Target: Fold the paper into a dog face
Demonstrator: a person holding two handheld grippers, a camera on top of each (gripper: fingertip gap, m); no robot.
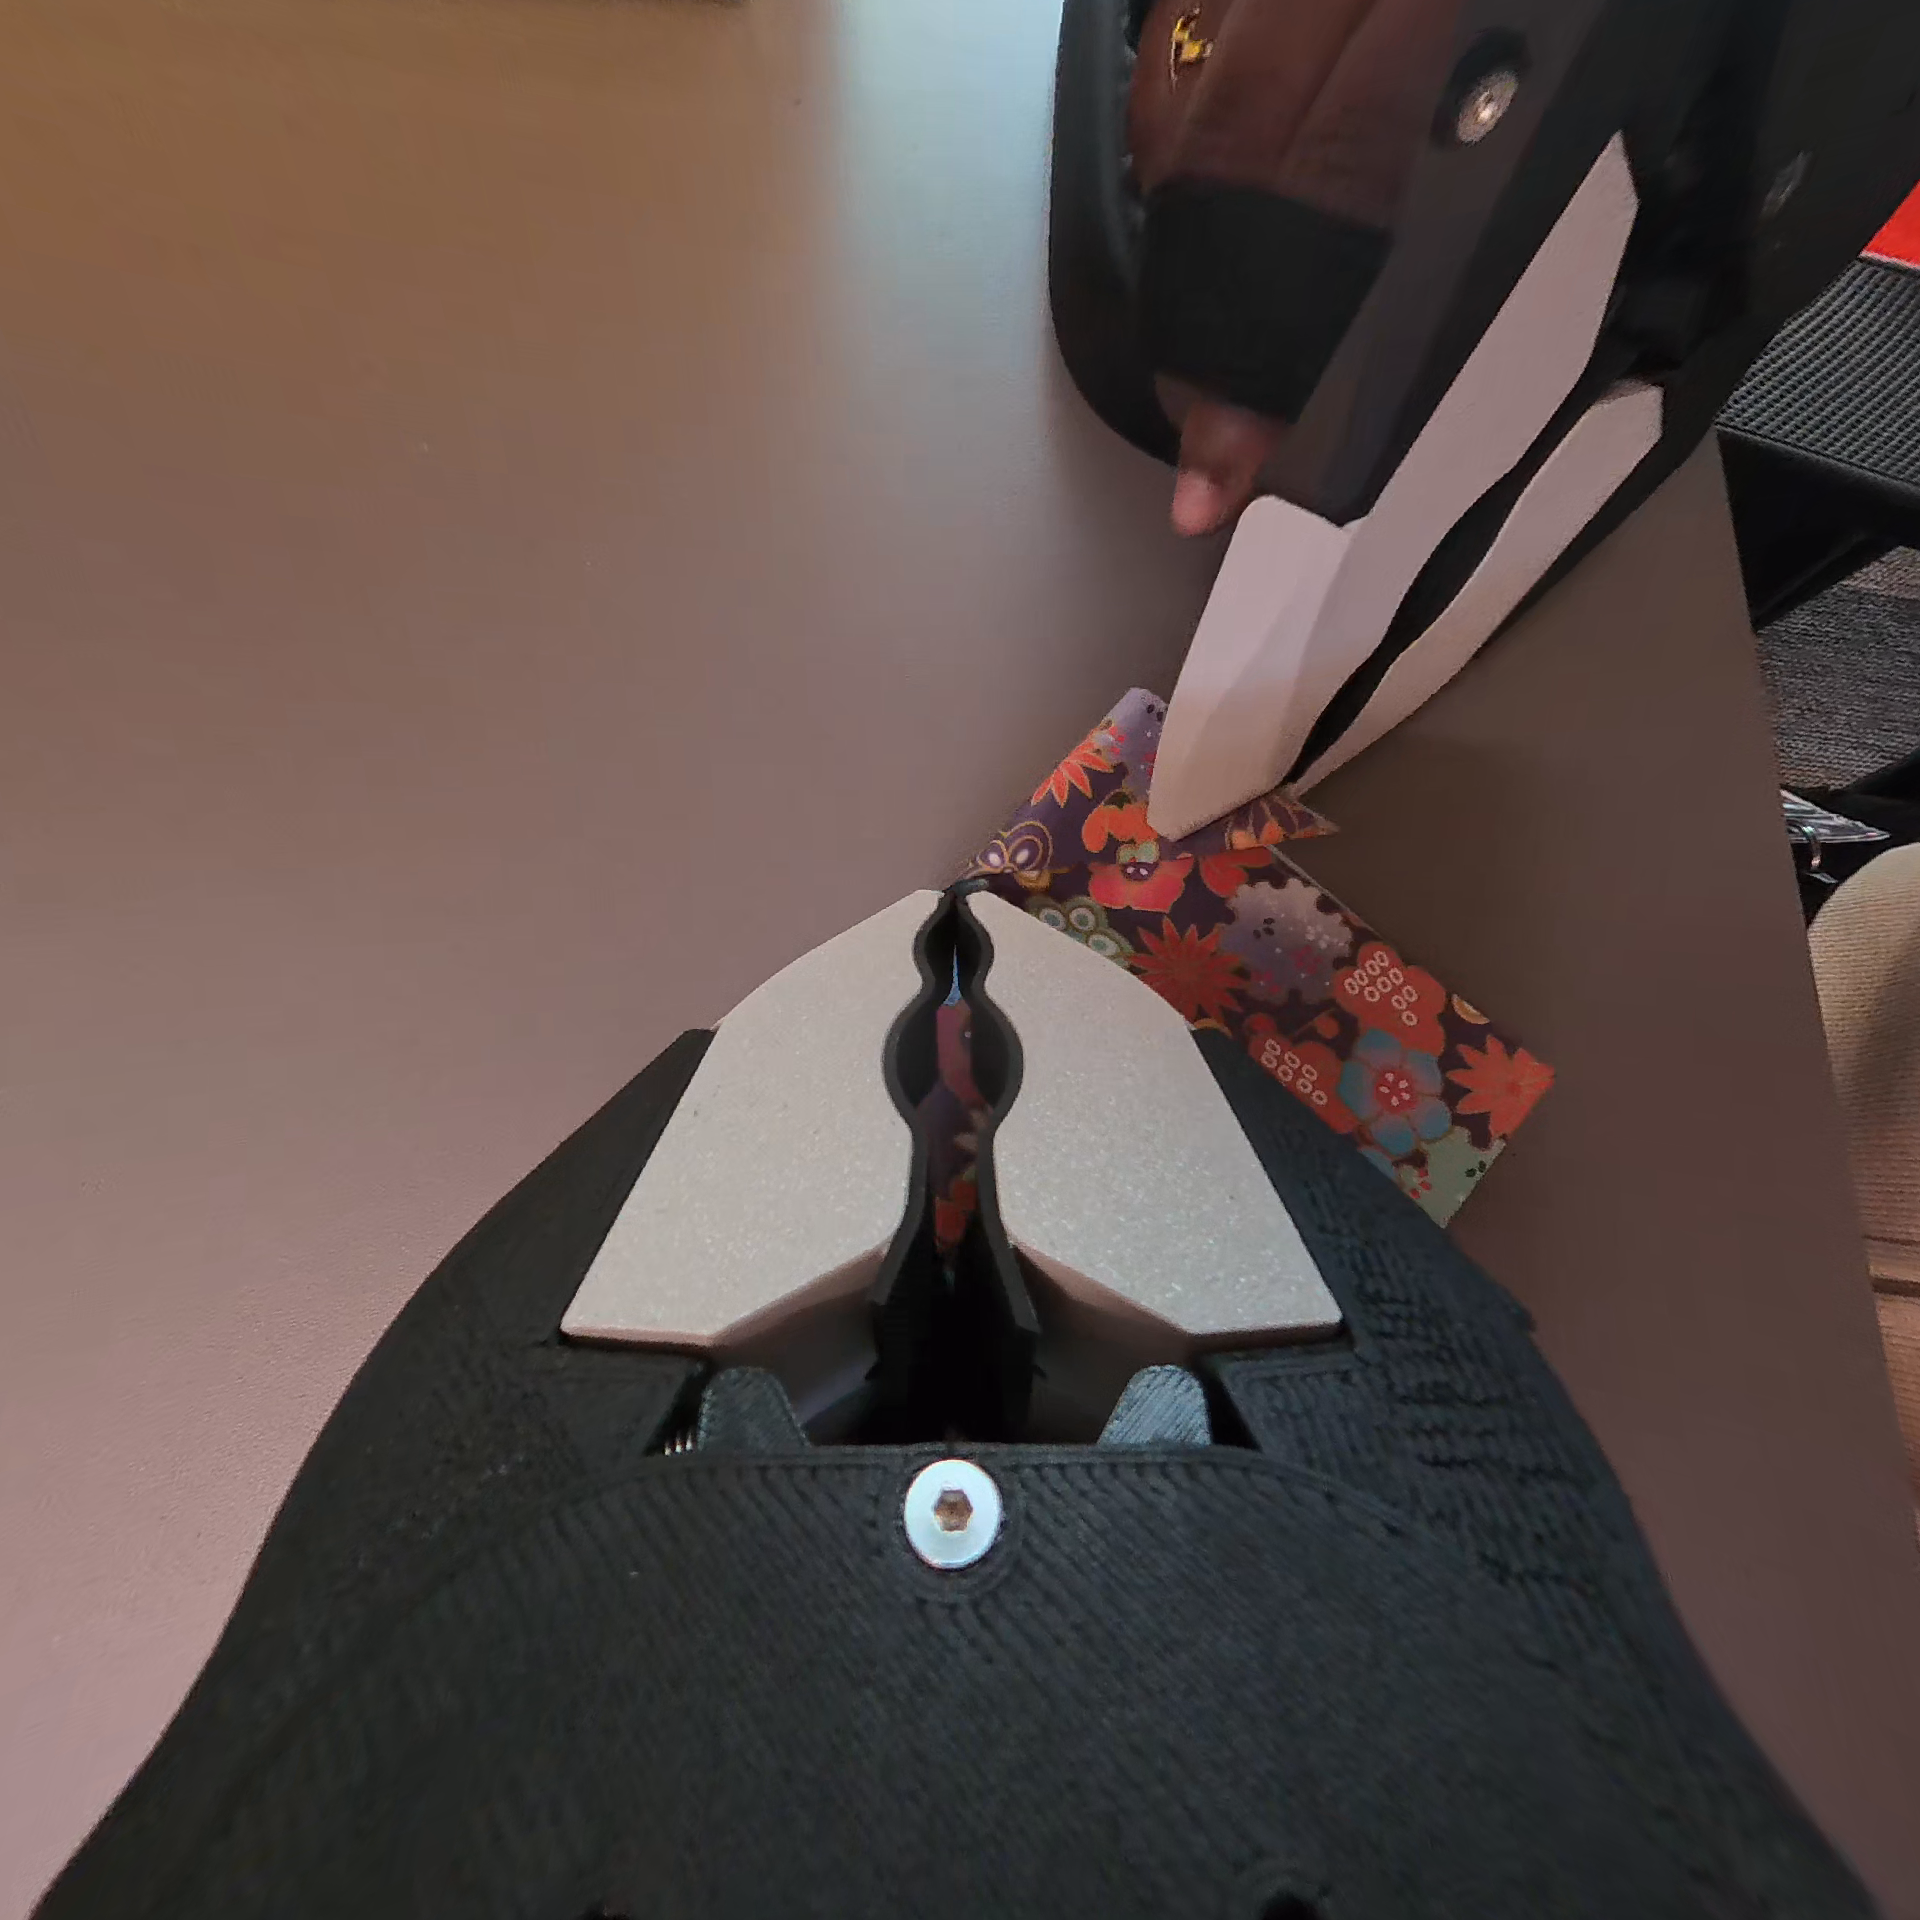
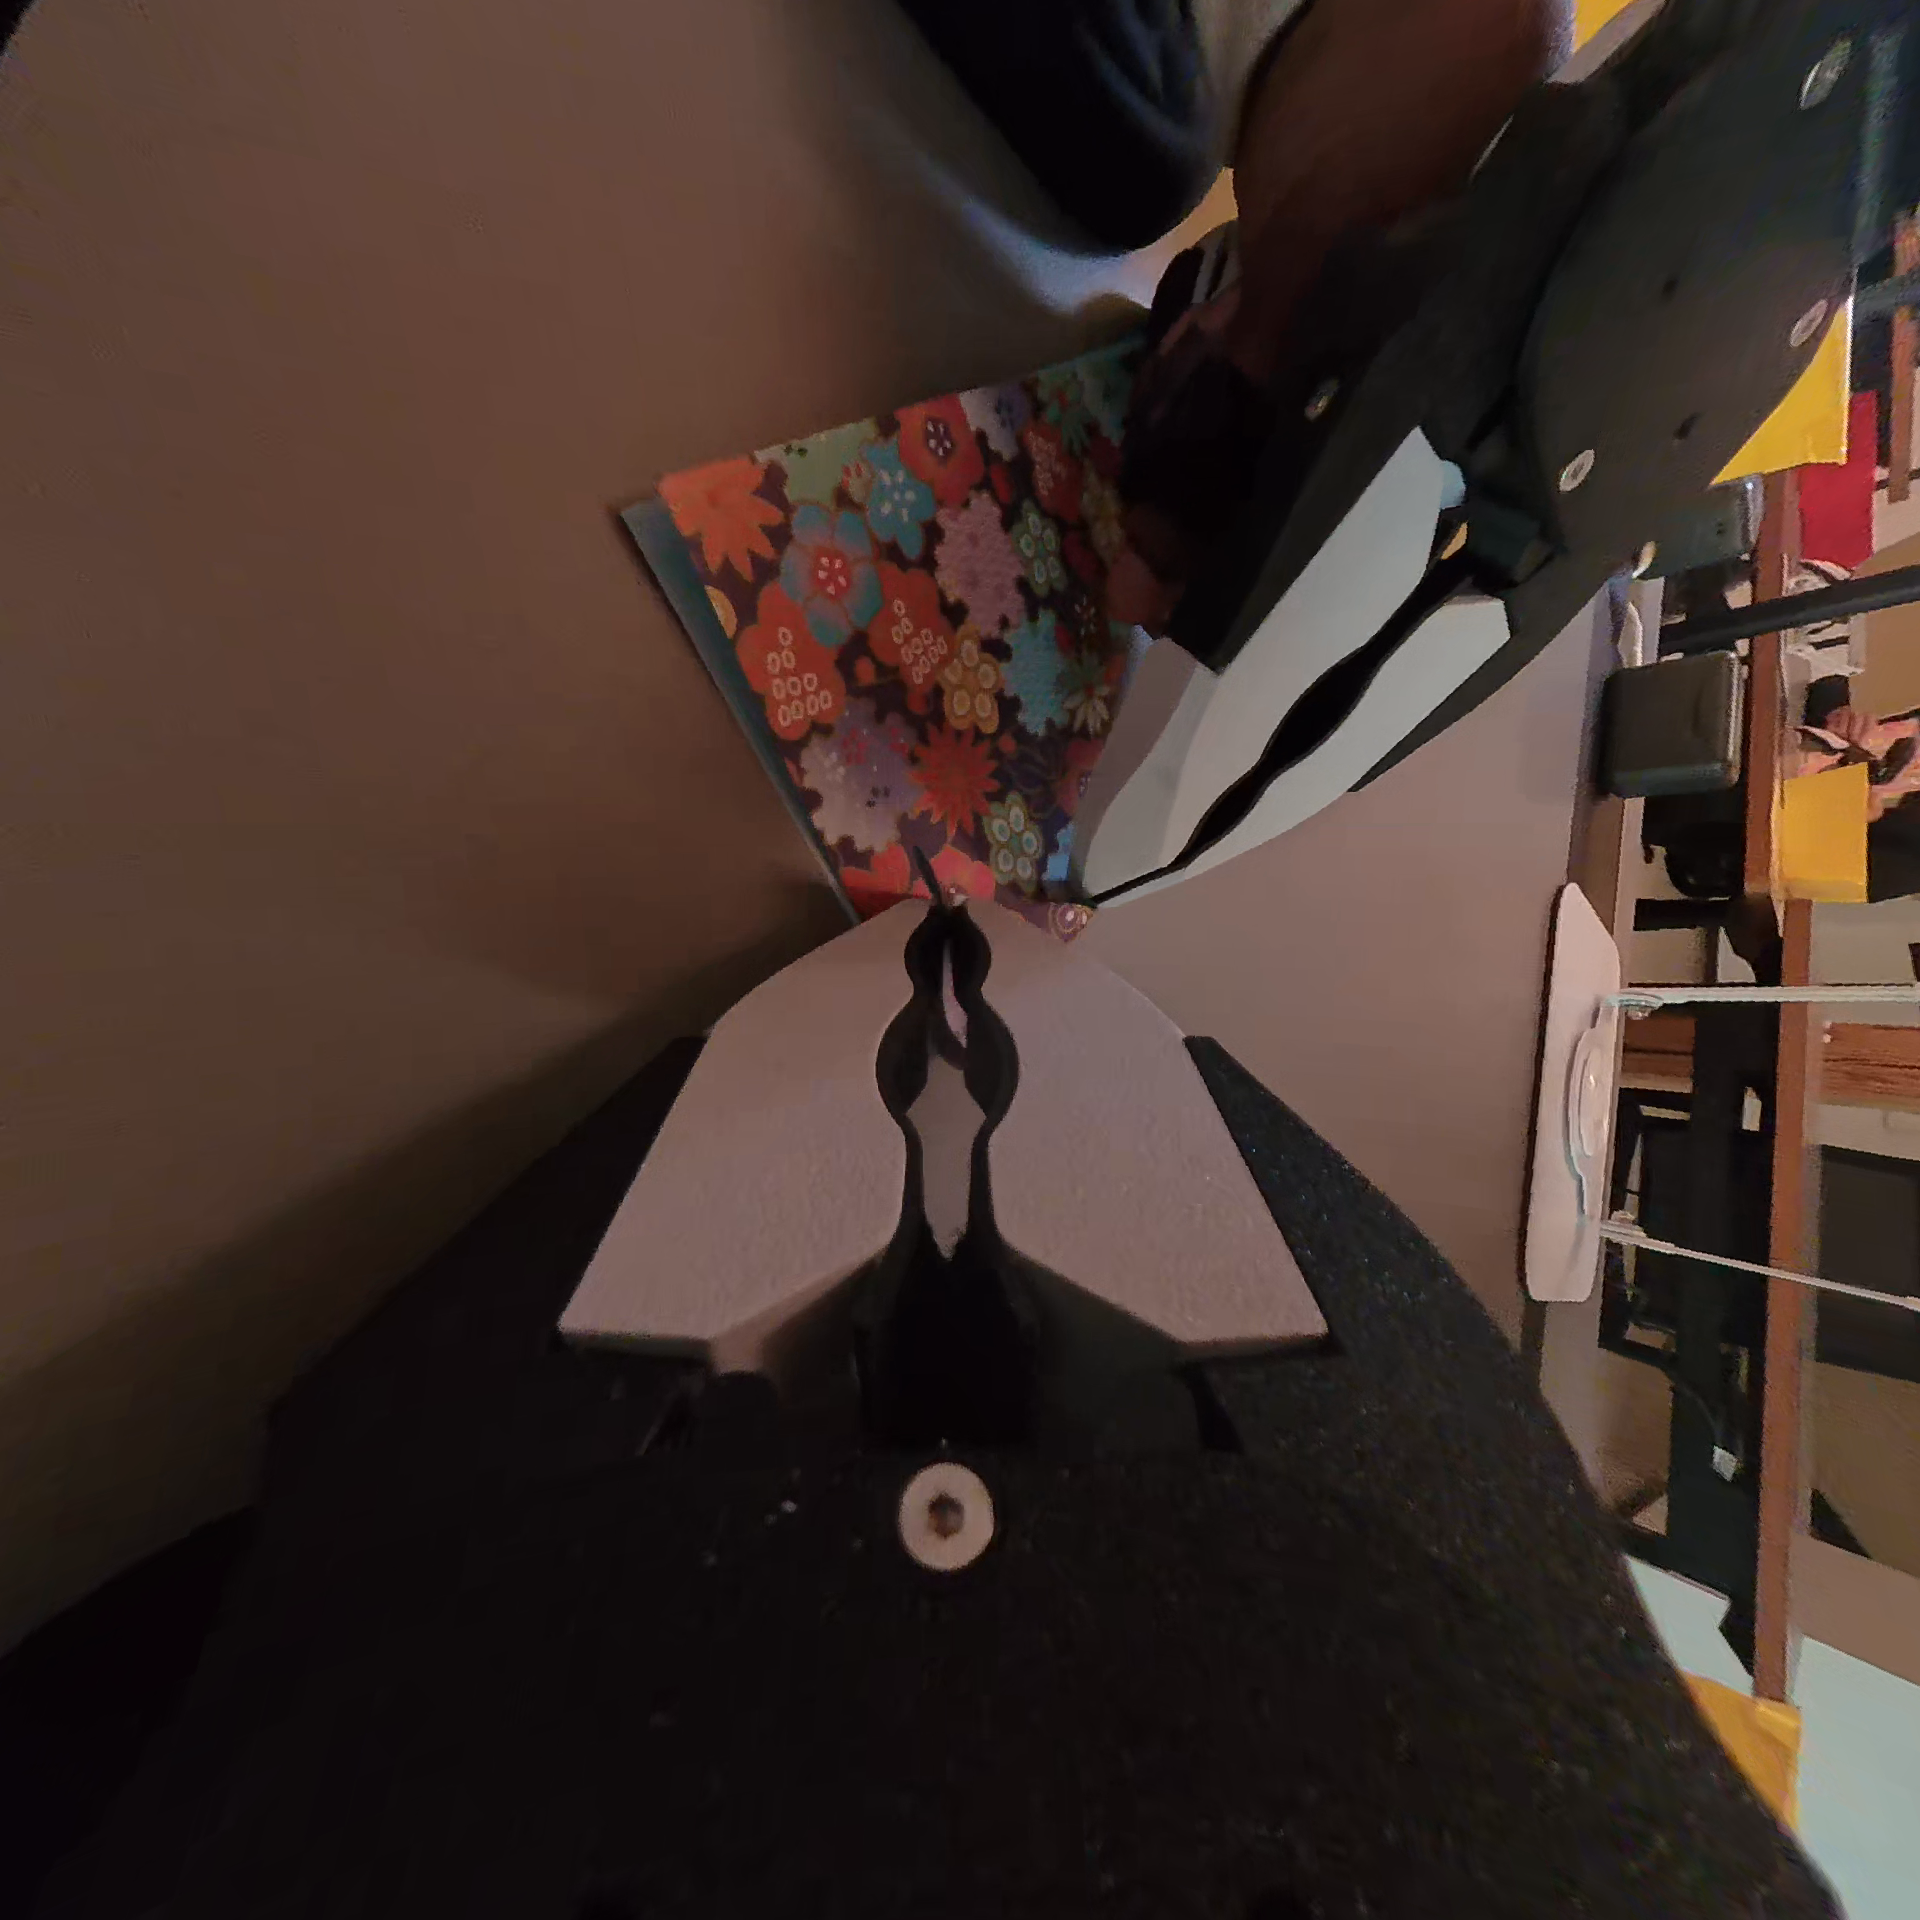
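Both our grippers, left gripper [image 1: 961, 894] and right gripper [image 2: 948, 912], pinch closed on the floral paper [image 1: 1288, 956], meeting at one corner.

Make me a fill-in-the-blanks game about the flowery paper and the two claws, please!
1. The paper is printed with colourful ____.
2. The left claw is ____ on the paper's edge.
3. The right claw also pinches the paper, so ____ claws grip it.
4. The paper is over a plain ____.

Missing words: flowers; shut; both; table
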